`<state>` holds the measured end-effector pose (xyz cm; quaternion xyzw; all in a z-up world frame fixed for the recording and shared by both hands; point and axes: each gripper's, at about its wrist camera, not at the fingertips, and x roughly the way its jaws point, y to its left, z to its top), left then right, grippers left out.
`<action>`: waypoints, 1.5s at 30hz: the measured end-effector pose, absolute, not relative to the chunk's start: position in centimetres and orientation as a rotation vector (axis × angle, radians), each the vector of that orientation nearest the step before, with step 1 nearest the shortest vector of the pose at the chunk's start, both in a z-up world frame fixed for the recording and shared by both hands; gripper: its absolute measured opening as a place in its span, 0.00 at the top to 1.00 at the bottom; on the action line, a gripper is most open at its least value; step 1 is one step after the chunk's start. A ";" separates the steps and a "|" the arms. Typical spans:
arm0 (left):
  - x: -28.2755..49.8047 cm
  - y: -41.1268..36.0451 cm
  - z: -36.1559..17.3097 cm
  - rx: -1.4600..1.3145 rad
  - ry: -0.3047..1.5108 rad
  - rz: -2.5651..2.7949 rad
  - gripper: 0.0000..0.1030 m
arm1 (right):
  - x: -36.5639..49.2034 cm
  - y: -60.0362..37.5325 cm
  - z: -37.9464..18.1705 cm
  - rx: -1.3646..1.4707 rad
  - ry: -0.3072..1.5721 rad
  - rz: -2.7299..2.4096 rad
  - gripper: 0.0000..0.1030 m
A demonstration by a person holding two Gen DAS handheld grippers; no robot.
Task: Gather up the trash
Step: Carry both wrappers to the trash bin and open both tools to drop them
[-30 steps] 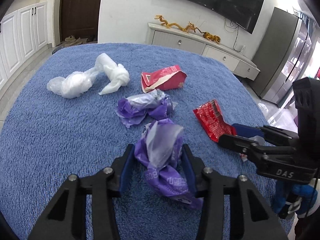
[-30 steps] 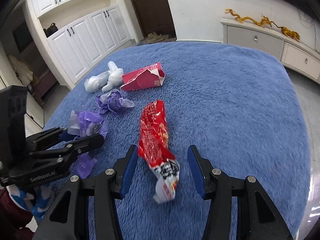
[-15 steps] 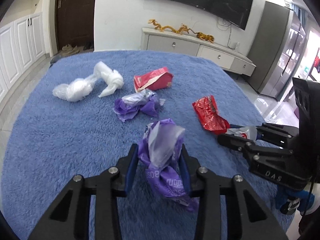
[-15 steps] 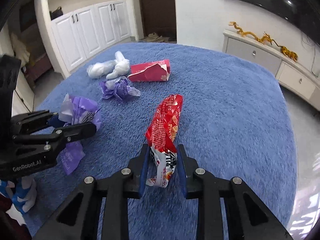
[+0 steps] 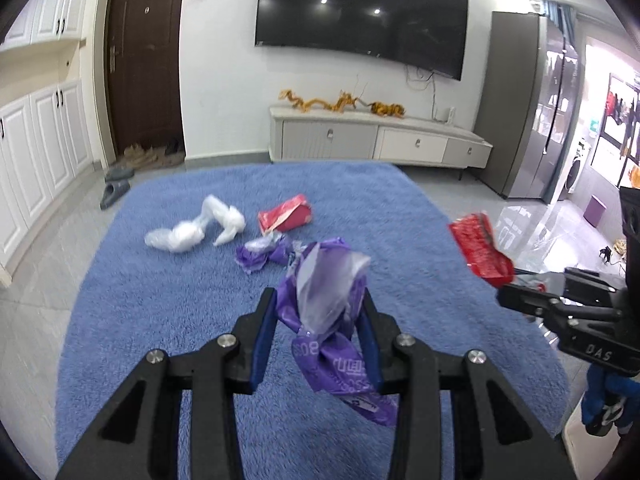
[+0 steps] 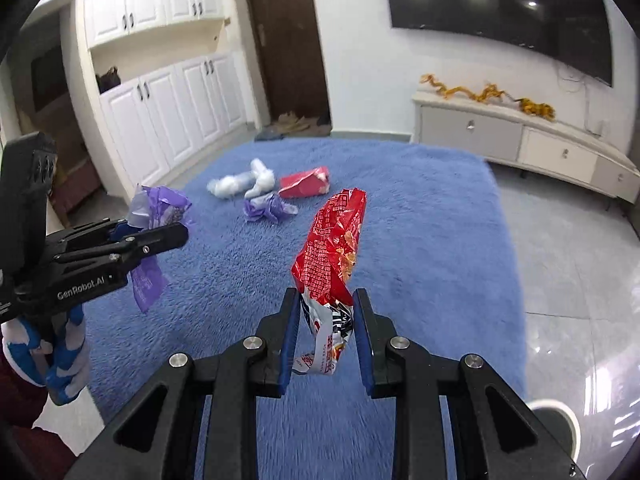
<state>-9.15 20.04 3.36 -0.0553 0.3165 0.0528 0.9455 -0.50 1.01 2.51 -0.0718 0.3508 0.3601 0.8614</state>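
My left gripper (image 5: 320, 300) is shut on a crumpled purple plastic bag (image 5: 332, 312) and holds it up above the blue rug (image 5: 160, 320). My right gripper (image 6: 326, 300) is shut on a red snack wrapper (image 6: 334, 248), also lifted off the rug. Each gripper shows in the other view, the right gripper (image 5: 508, 296) with the wrapper (image 5: 478, 250) and the left gripper (image 6: 176, 236) with the bag (image 6: 156, 208). On the rug lie a white plastic bag (image 5: 196, 230), a red carton (image 5: 286, 216) and a second purple bag (image 5: 264, 254).
A white TV cabinet (image 5: 380, 142) stands against the far wall under a black TV (image 5: 360, 20). White cupboards (image 6: 172, 116) line the left side, with a dark door (image 5: 144, 72) and slippers (image 5: 116, 190) beside them. Grey tiled floor (image 6: 568, 280) surrounds the rug.
Both grippers have risen well above the rug. The right gripper closed on the red wrapper and lifted it; the left lifted the purple bag.
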 end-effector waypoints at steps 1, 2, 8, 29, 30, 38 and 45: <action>-9.5 19.5 3.7 -0.105 0.636 0.104 0.65 | -1.1 0.1 3.0 -0.140 0.725 0.742 0.75; -9.7 19.0 4.0 -0.099 0.630 0.100 0.65 | -1.3 -0.6 3.3 -0.133 0.718 0.730 0.75; -10.7 14.6 5.7 0.016 0.584 0.062 0.65 | -4.0 -6.1 5.0 -0.061 0.674 0.643 0.75; -5.5 -2.5 3.1 0.299 0.645 -0.249 0.64 | -4.4 -24.6 -1.8 0.239 0.768 0.269 0.74; -4.8 -3.7 2.6 0.312 0.661 -0.276 0.64 | -4.1 -25.0 -2.3 0.250 0.777 0.256 0.74; 1.4 -12.6 -0.8 0.342 0.793 -0.474 0.64 | -1.7 -30.2 -8.3 0.378 0.885 0.122 0.73; 5.6 -18.4 -3.7 0.347 0.872 -0.575 0.62 | 1.0 -32.8 -12.5 0.414 0.967 0.052 0.71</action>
